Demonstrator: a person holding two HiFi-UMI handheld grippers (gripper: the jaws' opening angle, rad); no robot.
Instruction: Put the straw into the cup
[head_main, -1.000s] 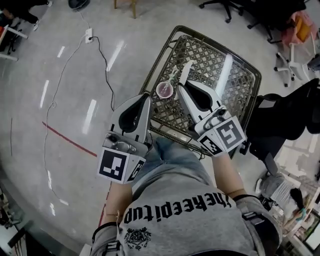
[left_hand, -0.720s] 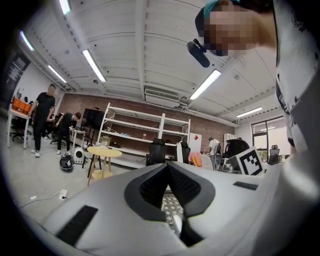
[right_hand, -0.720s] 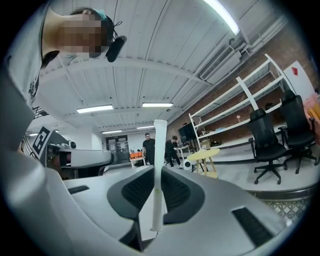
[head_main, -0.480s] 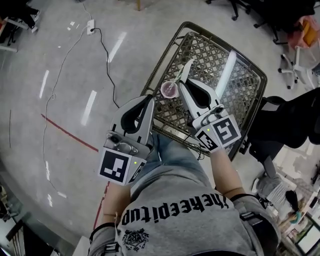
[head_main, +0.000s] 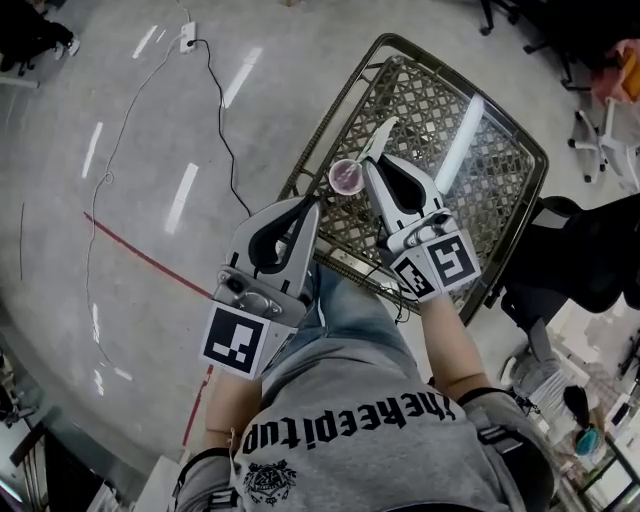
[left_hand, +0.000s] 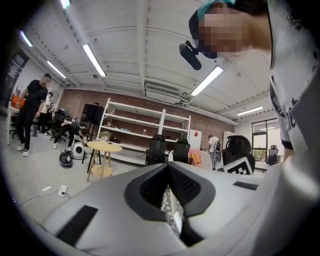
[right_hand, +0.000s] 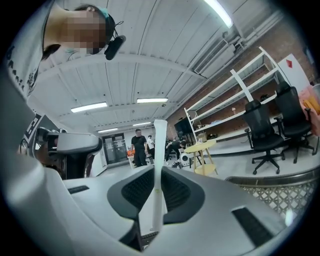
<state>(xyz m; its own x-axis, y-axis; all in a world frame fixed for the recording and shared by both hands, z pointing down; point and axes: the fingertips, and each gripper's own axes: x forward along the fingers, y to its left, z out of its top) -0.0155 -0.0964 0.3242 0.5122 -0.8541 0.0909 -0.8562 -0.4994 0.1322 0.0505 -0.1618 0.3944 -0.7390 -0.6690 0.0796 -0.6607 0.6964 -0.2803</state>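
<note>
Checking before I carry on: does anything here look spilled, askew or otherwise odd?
Nothing is spilled or damaged. The cup stands upright near the mesh table's edge. The straw is clamped in the right tongs, not yet in the cup.

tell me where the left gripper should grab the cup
Probably the side wall of the cup, below the rim, coming from its left, where the left gripper sits shut. The cup stands upright and round on the table, its open top must stay free, and the right gripper, shut on the straw, crowds its right side.
</note>
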